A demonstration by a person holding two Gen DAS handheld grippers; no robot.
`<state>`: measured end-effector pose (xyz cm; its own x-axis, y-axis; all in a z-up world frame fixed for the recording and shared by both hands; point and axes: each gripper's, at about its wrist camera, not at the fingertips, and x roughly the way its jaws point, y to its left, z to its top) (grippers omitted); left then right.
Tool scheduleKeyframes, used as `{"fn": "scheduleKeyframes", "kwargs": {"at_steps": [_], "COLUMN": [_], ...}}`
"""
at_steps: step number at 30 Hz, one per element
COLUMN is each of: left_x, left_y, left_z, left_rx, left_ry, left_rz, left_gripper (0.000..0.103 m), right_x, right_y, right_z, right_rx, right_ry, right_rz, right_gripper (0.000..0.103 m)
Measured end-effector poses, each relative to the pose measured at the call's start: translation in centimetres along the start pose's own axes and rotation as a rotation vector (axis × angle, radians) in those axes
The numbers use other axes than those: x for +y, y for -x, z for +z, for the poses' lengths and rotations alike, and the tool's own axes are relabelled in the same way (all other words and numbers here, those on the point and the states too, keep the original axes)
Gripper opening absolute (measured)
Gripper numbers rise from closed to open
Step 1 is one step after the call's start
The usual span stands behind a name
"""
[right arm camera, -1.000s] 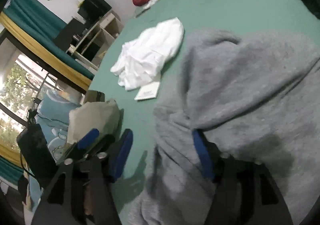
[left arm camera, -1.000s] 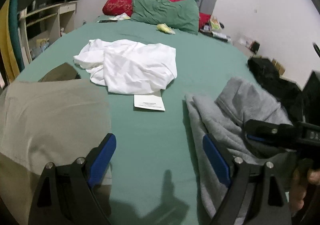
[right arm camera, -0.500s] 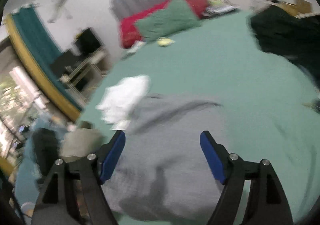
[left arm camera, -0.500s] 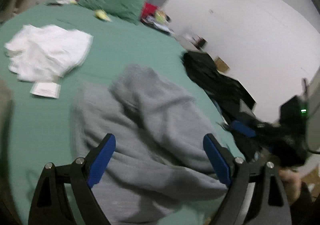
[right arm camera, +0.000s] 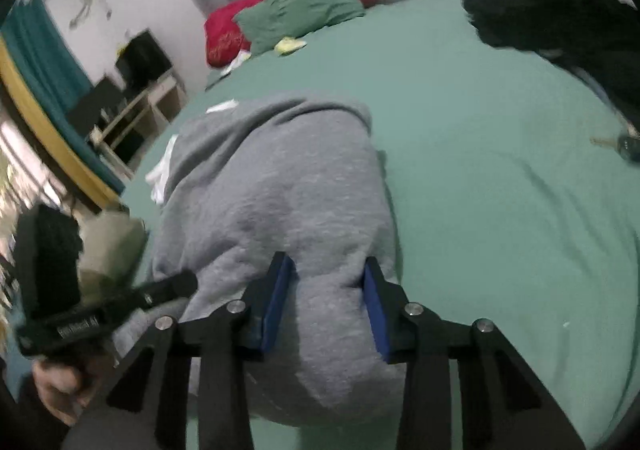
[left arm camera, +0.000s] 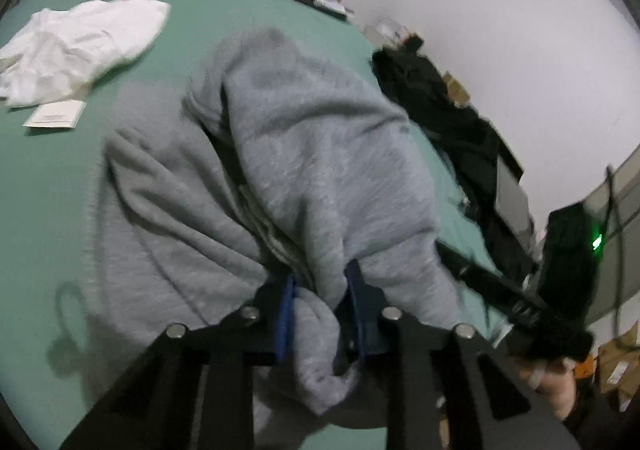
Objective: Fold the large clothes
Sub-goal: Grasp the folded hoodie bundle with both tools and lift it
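A crumpled grey sweatshirt [left arm camera: 304,169] is bunched at the near edge of the green bed [right arm camera: 480,129]. Its near hem is being pinched by the closing left hand-held gripper [left arm camera: 320,306] and right hand-held gripper [right arm camera: 326,306], presumably for spreading it flat.

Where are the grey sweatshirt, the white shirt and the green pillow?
Grey sweatshirt [left arm camera: 312,153], left wrist view, middle of its top fold.
White shirt [left arm camera: 80,45], left wrist view, middle of the crumpled heap.
Green pillow [right arm camera: 304,9], right wrist view, centre of its face.
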<state>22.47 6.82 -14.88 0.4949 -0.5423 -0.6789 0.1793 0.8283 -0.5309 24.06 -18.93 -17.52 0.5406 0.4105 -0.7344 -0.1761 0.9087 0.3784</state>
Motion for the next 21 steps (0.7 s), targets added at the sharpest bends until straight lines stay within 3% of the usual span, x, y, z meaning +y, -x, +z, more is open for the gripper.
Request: {"fn": "scheduleKeyframes", "kwargs": {"at_steps": [4, 7, 9, 11, 13, 16, 19, 21], "left_x": [0.5, 2.9, 4.9, 7.5, 9.5, 9.3, 8.7, 8.1], "left_y": [6.2, 10.0, 10.3, 7.6, 5.3, 5.2, 6.9, 9.2], "left_z": [0.2, 0.0, -0.3, -0.9, -1.6, -1.1, 0.0, 0.9], "left_rx": [-0.1, -0.149, -0.125, -0.017, 0.043, 0.023, -0.036, -0.12], "left_ry": [0.016, 0.043, 0.045, 0.097, 0.156, 0.168, 0.147, 0.14], "left_rz": [-0.021, 0.032, 0.133, 0.176, 0.208, 0.238, 0.255, 0.241], "left_gripper": [0.02, 0.02, 0.021, 0.023, 0.029, 0.047, 0.059, 0.07], "right_x": [4.5, 9.2, 11.2, 12.6, 13.5, 13.7, 12.7, 12.0], "right_y": [0.4, -0.6, -2.4, -4.5, -6.0, -5.8, -3.5, -1.1], "right_z": [0.2, -0.1, -0.5, -1.3, -2.3, -2.0, -1.2, -0.1], "right_rx": [0.028, 0.074, 0.12, 0.146, 0.12, 0.117, 0.079, 0.012], "right_ry": [0.129, 0.263, 0.303, 0.352, 0.436, 0.439, 0.39, 0.406], "right_rz": [0.016, 0.053, 0.07, 0.03, -0.009, -0.013, 0.072, 0.065], "right_gripper": [0.033, 0.033, 0.033, 0.033, 0.033, 0.033, 0.033, 0.035]}}
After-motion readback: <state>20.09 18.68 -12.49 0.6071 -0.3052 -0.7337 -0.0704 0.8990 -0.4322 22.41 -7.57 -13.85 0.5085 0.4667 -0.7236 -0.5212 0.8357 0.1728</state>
